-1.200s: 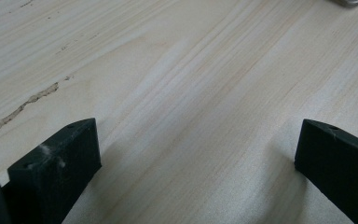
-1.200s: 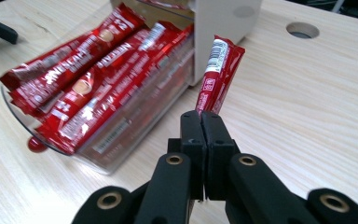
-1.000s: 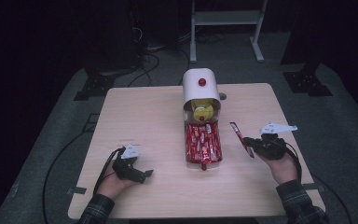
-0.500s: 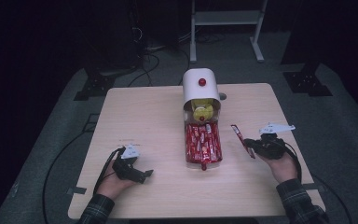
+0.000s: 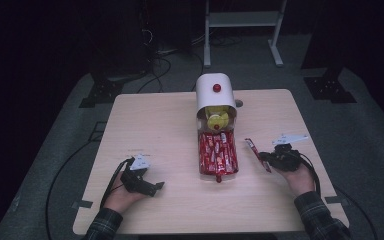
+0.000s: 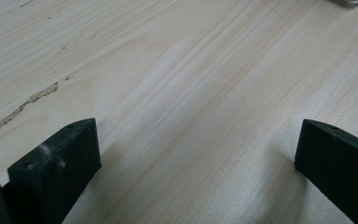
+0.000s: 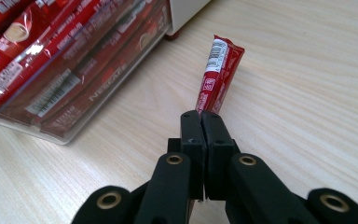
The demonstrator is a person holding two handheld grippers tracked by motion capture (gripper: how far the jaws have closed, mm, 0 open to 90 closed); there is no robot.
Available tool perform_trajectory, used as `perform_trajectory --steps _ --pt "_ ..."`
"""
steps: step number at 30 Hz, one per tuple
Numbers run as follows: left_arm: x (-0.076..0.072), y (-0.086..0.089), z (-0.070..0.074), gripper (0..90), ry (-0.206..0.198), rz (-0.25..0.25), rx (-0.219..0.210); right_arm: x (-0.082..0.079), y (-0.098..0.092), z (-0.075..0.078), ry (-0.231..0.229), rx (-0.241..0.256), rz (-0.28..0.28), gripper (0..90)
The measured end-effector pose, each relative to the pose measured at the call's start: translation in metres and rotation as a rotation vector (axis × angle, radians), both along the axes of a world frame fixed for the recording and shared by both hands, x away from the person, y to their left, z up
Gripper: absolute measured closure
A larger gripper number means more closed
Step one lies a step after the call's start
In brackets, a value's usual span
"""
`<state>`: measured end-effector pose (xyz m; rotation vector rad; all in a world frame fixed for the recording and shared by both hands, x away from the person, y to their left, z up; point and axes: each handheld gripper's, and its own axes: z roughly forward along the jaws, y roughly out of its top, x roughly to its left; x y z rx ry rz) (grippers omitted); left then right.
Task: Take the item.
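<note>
A clear tray full of red stick packets lies at the table's middle, below a white dispenser with a red knob and yellow contents. My right gripper is shut on one red stick packet, which lies just right of the tray and points away from the jaws. My left gripper rests low over bare wood at the front left, open, with nothing between its jaws.
The light wooden table has free room on its left half and along the front. A metal stand and cables sit on the dark floor behind the table.
</note>
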<state>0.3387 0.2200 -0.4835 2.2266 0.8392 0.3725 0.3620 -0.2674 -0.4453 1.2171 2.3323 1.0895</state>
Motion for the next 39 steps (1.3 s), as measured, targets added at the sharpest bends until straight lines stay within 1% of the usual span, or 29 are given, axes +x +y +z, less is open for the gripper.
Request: perform_trajectory --steps 8,14,17,28,32,34,36,37,38,39 --pt "0.0 0.0 0.0 0.0 0.0 0.0 0.0 0.002 0.004 -0.007 0.027 -0.016 0.015 87.8" --pt "0.0 0.0 0.0 0.0 0.0 0.0 0.0 0.003 0.005 -0.01 0.039 -0.013 0.013 87.8" --pt "0.0 0.0 0.0 0.0 0.0 0.0 0.0 0.004 0.006 -0.012 0.055 -0.017 0.013 87.7" --pt "0.0 0.0 0.0 0.0 0.0 0.0 0.0 0.005 0.007 -0.015 0.071 -0.032 0.017 86.0" --pt "0.0 0.0 0.0 0.0 0.0 0.0 0.0 0.005 0.006 -0.015 0.07 -0.029 0.02 78.3" --pt "0.0 0.0 0.0 0.0 0.0 0.0 0.0 0.005 0.006 -0.015 0.069 -0.028 0.02 77.5" --pt "0.0 0.0 0.0 0.0 0.0 0.0 0.001 0.004 0.005 -0.013 0.059 -0.021 0.02 71.6" --pt "0.0 0.0 0.0 0.0 0.0 0.0 0.0 0.004 0.005 -0.013 0.059 -0.021 0.02 71.6" --pt "0.0 0.0 0.0 0.0 0.0 0.0 0.0 0.004 0.004 -0.012 0.054 -0.012 0.015 66.1" --pt "0.0 0.0 0.0 0.0 0.0 0.0 0.0 0.004 0.004 -0.012 0.054 -0.012 0.015 66.1"
